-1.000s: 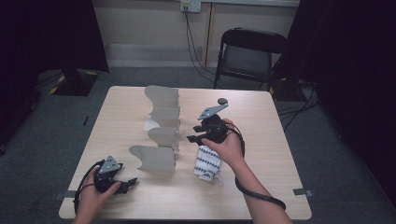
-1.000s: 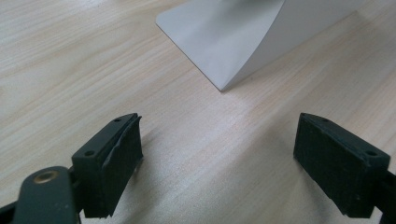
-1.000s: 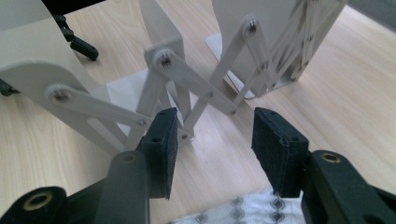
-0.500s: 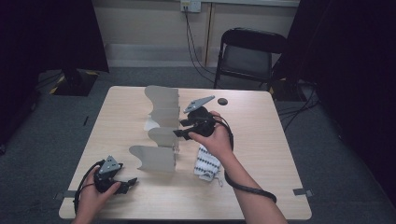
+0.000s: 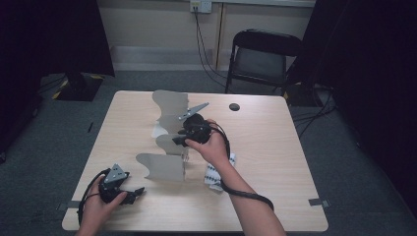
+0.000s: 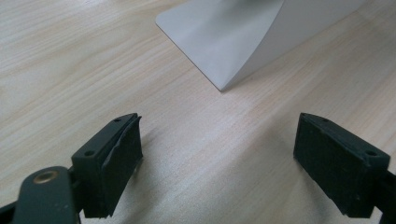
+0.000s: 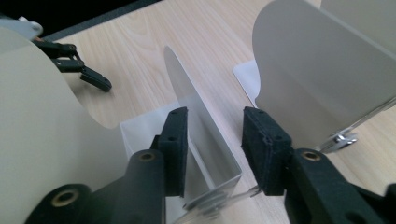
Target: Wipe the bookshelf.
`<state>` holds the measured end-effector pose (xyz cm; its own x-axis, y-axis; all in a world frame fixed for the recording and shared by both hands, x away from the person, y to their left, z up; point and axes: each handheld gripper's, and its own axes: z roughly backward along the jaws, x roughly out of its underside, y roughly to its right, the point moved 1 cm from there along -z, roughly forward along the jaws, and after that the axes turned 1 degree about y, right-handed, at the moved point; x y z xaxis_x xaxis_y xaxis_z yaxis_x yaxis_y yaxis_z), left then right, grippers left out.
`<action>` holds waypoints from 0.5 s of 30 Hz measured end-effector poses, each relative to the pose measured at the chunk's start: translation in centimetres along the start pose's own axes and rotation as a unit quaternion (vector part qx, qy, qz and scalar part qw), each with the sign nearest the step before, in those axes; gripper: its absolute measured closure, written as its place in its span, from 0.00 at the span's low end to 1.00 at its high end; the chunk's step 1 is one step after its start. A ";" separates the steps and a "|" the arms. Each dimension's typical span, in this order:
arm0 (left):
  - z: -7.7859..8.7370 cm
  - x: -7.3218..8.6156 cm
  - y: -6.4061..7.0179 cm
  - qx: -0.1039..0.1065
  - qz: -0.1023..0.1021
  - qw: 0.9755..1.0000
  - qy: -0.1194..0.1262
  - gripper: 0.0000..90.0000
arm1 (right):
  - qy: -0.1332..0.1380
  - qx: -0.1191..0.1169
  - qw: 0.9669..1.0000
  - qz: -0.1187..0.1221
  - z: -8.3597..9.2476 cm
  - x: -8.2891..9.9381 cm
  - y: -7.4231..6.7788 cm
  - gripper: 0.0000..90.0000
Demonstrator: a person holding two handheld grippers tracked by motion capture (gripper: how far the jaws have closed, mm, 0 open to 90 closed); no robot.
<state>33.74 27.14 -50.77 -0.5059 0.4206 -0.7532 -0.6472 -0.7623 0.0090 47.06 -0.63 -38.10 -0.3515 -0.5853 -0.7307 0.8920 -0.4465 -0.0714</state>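
A row of pale grey, wavy-edged divider plates (image 5: 169, 132) is standing upright on the worktop (image 5: 275, 142), running from its far middle toward the person. The right hand-held gripper (image 5: 178, 140) is reaching into that row, near the third plate counting from the far end. In the right gripper view its jaws have just been closing and are sitting narrow around the thin upright plate (image 7: 196, 116), one pad on each side; a sliver of space is showing on at least one side, so whether the pads are pressing is hard to tell. That plate's lower end and its metal foot are blurring out between the jaws. The neighbouring plates (image 7: 317, 88) are being cut off by the picture's edges.

Just behind the right hand, on the side away from the plate row, a white cloth with a dark pattern (image 5: 215, 173) is lying on the worktop, largely covered by the forearm; what it is exactly cannot be made out.

The left hand-held gripper (image 5: 139, 191) is resting near the worktop's near left corner, nearer the person than the nearest plate, jaws standing wide with nothing between them. In the left gripper view only a corner of that nearest plate (image 6: 243, 42) is showing.

A small dark round spot (image 5: 234, 106) is sitting right of the row's far end.
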 end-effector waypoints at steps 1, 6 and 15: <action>0.0 0.0 0.0 0.000 0.000 1.000 0.000 0.16 | -0.003 -0.003 1.000 0.000 -0.2 0.1 0.0 0.74; 0.0 0.0 0.0 0.000 0.000 1.000 0.000 0.16 | -0.020 -0.005 1.000 0.004 -1.0 0.3 0.0 0.80; 0.0 0.0 0.0 0.001 0.000 1.000 0.000 0.16 | -0.027 0.015 0.999 0.036 -0.8 0.3 -0.2 0.82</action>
<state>33.75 27.14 -50.77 -0.5058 0.4211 -0.7529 -0.6488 -0.7608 0.0104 47.02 -0.13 -38.85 -0.3021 -0.6515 -0.6960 0.9070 -0.4210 0.0004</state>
